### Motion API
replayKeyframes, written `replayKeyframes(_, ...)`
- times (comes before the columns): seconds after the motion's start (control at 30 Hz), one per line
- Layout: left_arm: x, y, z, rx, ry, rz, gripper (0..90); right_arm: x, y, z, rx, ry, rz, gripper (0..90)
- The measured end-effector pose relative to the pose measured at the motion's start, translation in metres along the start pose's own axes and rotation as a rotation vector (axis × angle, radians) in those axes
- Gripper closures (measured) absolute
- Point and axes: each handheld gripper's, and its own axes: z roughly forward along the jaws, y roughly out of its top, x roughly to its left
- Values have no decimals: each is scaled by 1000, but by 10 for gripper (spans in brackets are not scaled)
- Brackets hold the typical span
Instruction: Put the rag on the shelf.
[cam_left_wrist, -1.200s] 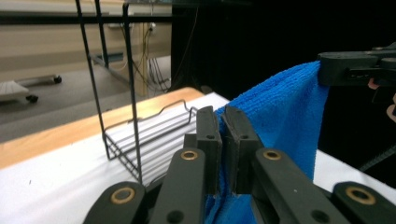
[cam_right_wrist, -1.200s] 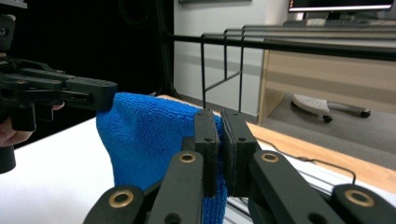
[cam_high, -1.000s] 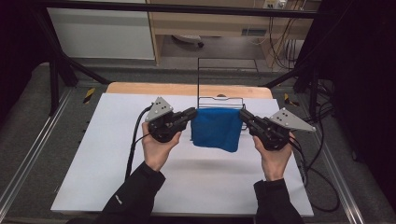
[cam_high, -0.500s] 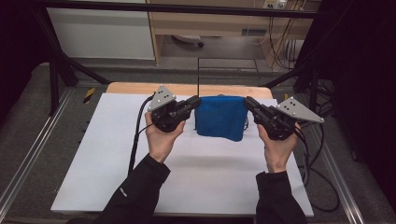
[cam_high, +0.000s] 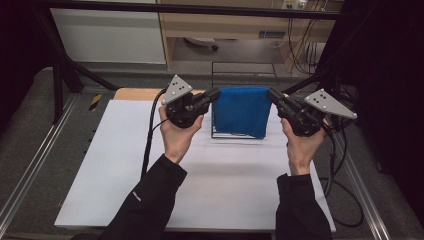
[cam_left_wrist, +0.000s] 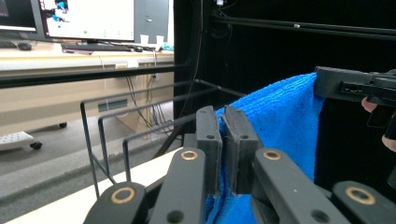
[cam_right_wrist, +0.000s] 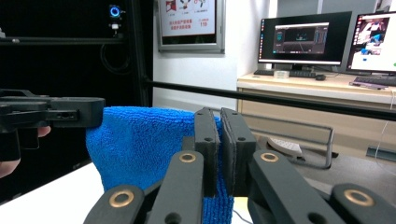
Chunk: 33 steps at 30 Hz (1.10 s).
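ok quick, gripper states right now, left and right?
Left gripper: shut on the blue towel, at its top left corner.
Right gripper: shut on the blue towel, at its top right corner.

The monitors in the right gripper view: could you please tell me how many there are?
2. One dark monitor stands on the desk at upper right; a second monitor sits beside it, cut by the right edge. More may lie beyond the frame.
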Motion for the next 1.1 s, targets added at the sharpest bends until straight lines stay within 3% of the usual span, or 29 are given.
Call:
replayKeyframes(0.53,3,33,14,-75,11,13,853,-12,32,10,-63,-32,-18,864)
replayKeyframes(0.93,8,65,22,-102,43,43,854,-20,59,23,-85,-35,-29,863)
replayKeyframes(1.1,11,73,27,-117,44,33,854,-25,66,30,-90,-37,-22,863)
